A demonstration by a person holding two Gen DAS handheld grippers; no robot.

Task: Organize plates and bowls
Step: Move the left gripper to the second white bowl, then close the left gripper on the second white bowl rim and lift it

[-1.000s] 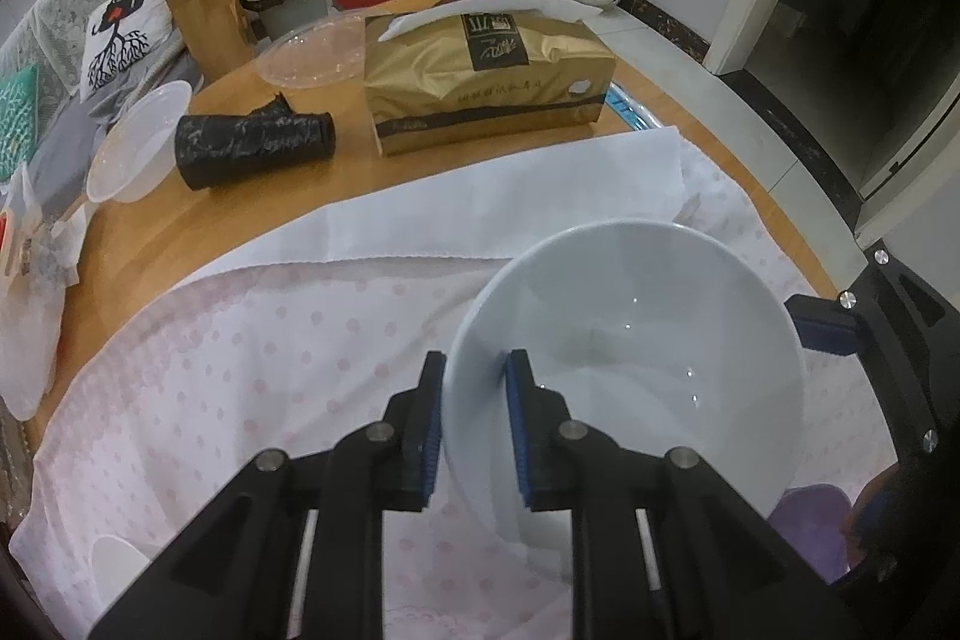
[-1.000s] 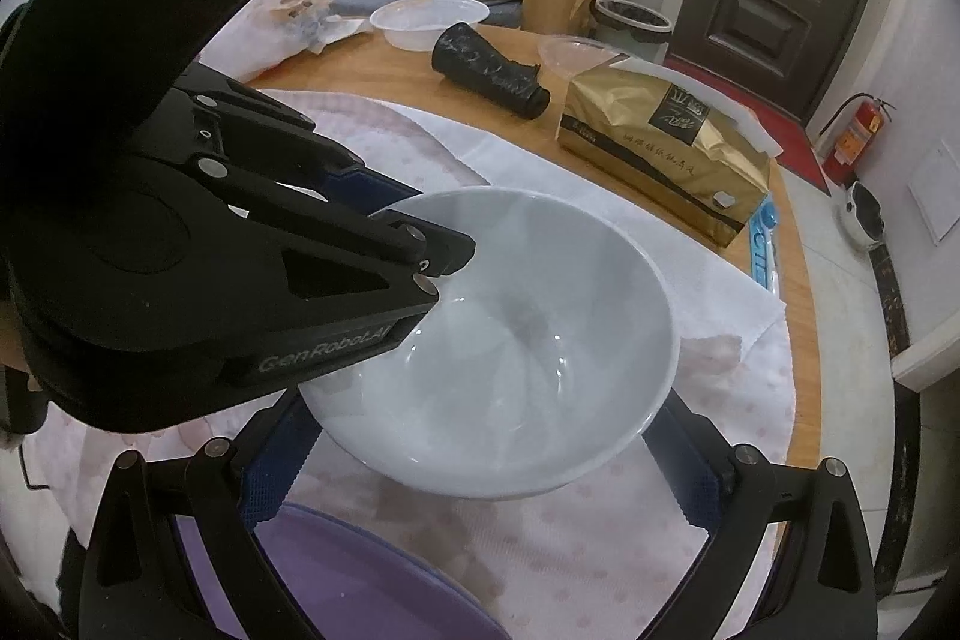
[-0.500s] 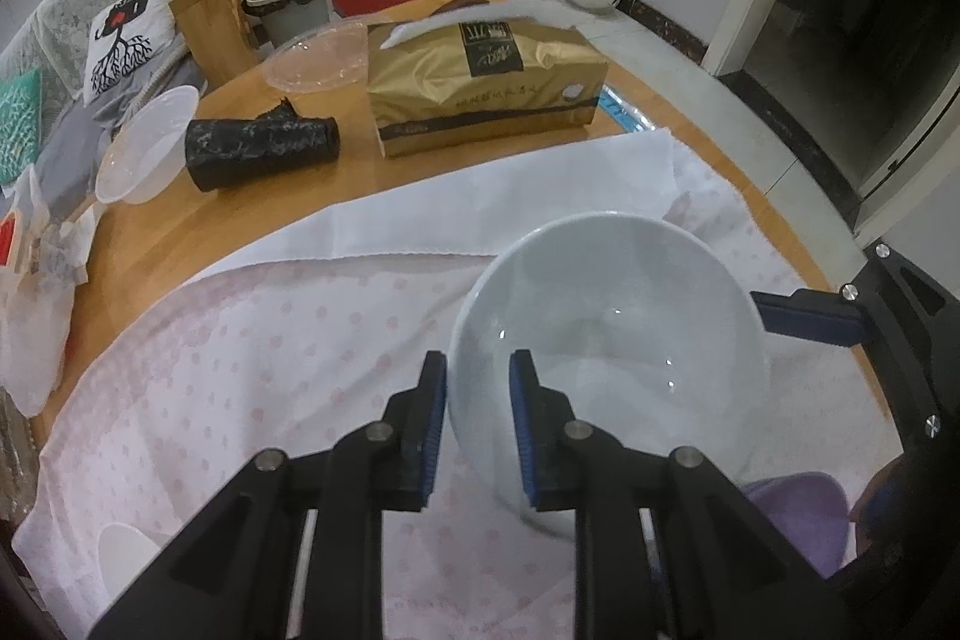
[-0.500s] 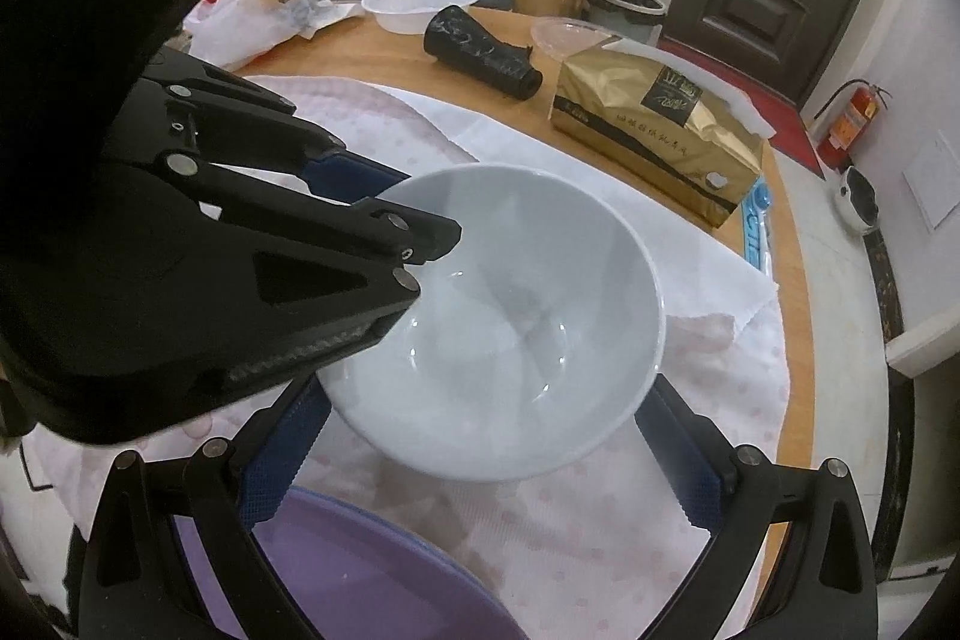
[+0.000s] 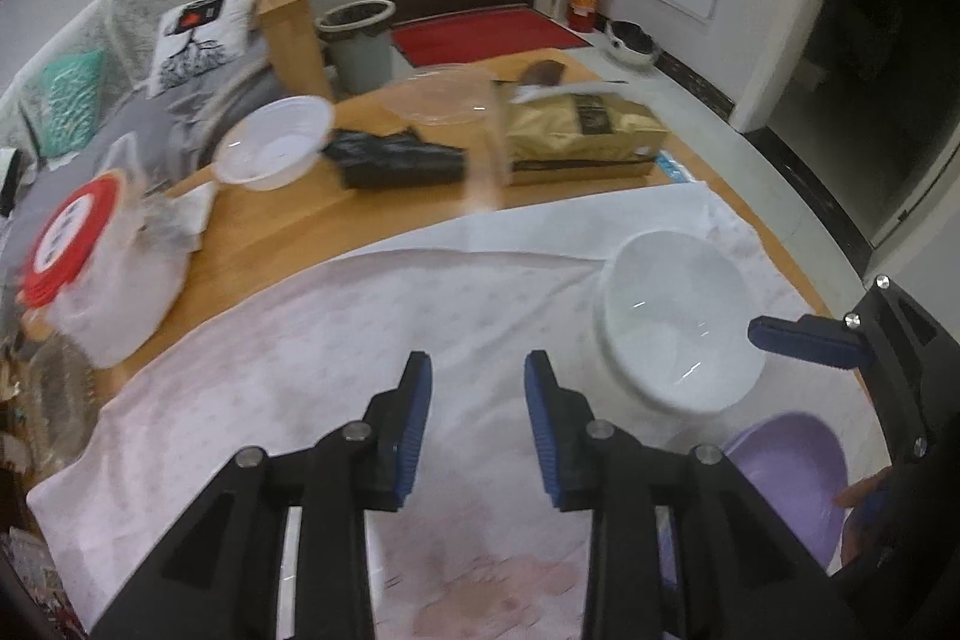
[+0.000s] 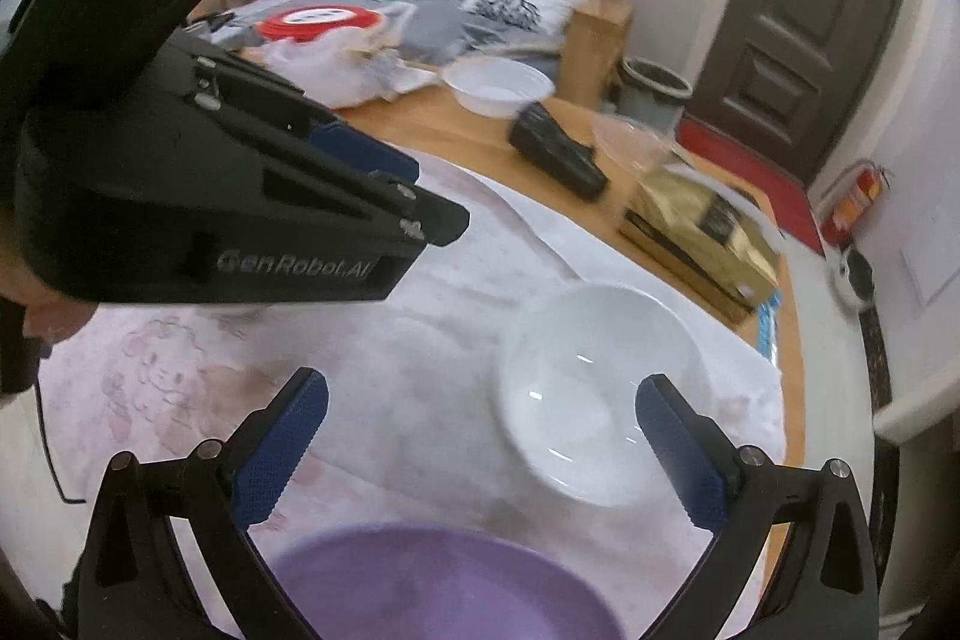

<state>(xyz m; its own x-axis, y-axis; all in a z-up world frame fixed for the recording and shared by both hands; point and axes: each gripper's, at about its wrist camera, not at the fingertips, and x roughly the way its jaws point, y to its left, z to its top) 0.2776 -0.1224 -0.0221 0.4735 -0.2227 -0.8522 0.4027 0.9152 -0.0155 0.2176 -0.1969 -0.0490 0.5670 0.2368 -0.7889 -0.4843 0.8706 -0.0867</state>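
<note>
A white ceramic bowl (image 5: 675, 322) sits upright on the pink dotted cloth (image 5: 300, 370), right of my left gripper (image 5: 477, 424), which is open and empty, apart from it. In the right wrist view the bowl (image 6: 600, 394) lies ahead, close to the right fingertip (image 6: 672, 436) of my right gripper (image 6: 480, 436), which is open wide and empty. A purple bowl (image 6: 444, 580) sits below it, also seen in the left wrist view (image 5: 792, 484). The left gripper body (image 6: 240, 208) crosses the upper left of the right wrist view.
On the wooden table (image 5: 288, 220) behind the cloth lie a gold package (image 5: 582, 130), a black roll (image 5: 396, 160), a clear plastic lid (image 5: 444, 100) and a white plastic bowl (image 5: 273, 142). A red-lidded container in a bag (image 5: 90, 250) stands at the left edge.
My left gripper has let go of the white bowl's rim, opened and drawn back to the left. The bowl now rests on the cloth. The right gripper also pulled back.
</note>
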